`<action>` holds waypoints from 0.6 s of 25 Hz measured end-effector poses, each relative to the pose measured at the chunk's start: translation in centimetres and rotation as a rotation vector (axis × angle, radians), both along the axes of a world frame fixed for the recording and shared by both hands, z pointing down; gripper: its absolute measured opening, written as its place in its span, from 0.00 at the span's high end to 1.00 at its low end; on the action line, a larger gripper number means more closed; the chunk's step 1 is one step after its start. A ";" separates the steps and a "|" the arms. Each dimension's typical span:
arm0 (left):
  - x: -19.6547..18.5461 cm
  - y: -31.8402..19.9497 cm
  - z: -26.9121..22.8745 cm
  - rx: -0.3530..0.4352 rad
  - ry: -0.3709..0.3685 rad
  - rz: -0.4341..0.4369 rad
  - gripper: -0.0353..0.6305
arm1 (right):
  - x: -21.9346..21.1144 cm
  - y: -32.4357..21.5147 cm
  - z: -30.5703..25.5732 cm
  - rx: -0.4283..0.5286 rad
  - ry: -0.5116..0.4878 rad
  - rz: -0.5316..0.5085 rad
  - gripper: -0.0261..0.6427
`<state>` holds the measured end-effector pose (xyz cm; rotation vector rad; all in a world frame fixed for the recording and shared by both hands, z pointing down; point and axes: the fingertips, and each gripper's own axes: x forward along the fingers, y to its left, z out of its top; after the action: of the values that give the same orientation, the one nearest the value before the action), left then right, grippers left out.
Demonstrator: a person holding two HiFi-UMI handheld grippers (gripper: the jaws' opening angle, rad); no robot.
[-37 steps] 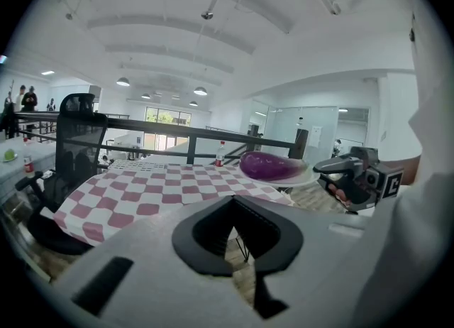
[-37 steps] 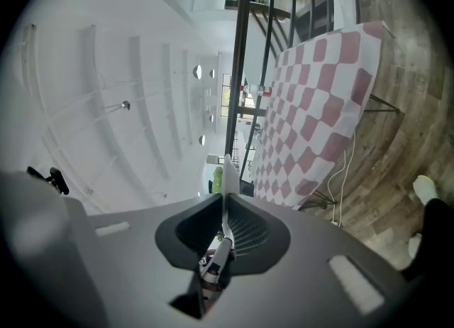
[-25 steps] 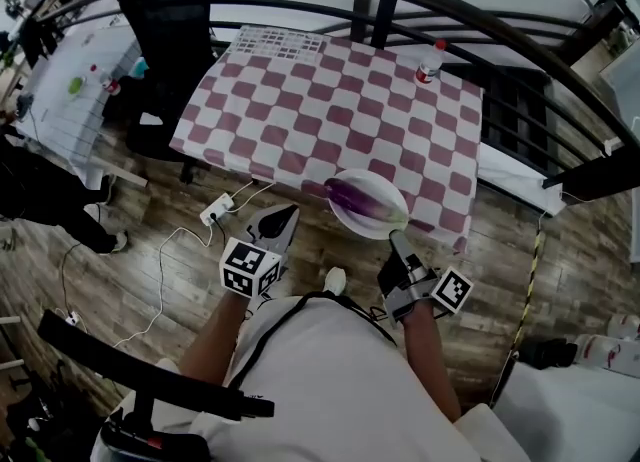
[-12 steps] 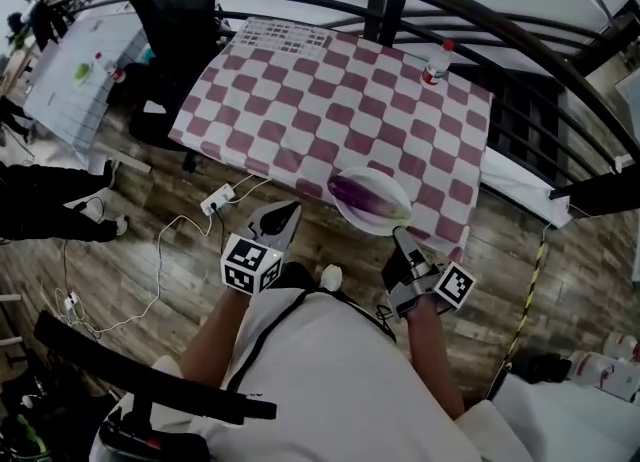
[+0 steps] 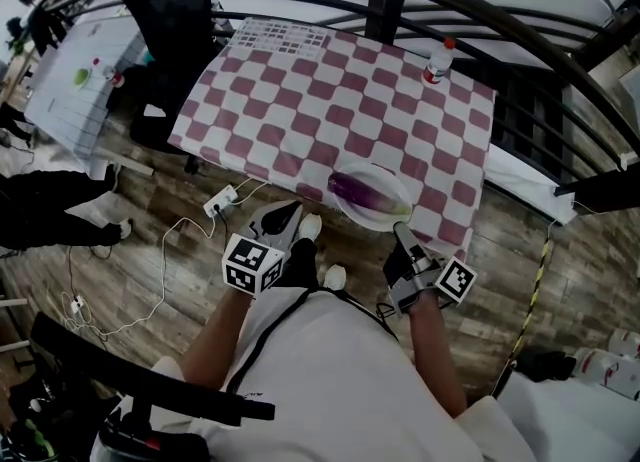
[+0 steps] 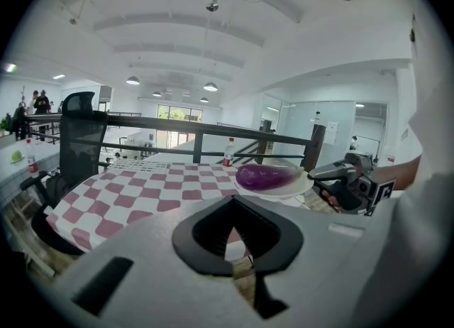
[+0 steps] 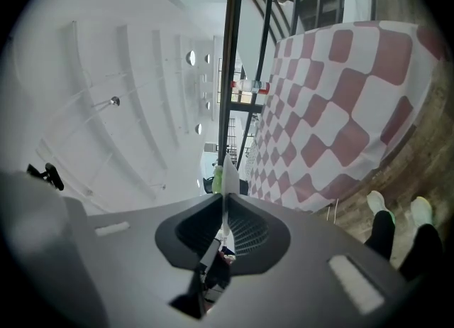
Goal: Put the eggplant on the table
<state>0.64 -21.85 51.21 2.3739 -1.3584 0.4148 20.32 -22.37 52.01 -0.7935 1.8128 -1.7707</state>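
Eggplant (image 5: 362,192): purple with a green stem, lying on a white plate (image 5: 380,172) over the near edge of the table (image 5: 300,90), which has a checked cloth; whether the plate rests on the cloth cannot be told. Right hand-held gripper (image 5: 403,235): jaws clamped on the plate's near rim, seen edge-on between them. Left hand-held gripper (image 5: 285,215): jaws together, nothing between them, just off the table's near edge, left of the plate. Bottle (image 5: 436,62): upright at the far edge.
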 end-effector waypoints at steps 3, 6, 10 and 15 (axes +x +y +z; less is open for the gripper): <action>-0.2 -1.1 0.4 -0.006 0.001 0.010 0.94 | -0.2 -1.0 0.5 -0.003 0.008 0.006 0.91; -0.7 -2.6 0.9 -0.012 0.001 0.020 0.94 | -0.6 -2.3 0.9 -0.005 0.015 0.013 0.91; -1.9 -4.4 2.3 -0.038 -0.005 0.025 0.94 | -1.6 -4.3 1.7 -0.003 0.014 0.016 0.91; -3.2 -7.6 3.2 -0.055 -0.007 0.044 0.94 | -2.8 -7.1 2.4 0.005 0.013 0.028 0.91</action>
<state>-2.51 -29.50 54.36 2.3633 -1.2831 0.4669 17.48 -29.47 54.44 -0.8263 1.8052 -1.7469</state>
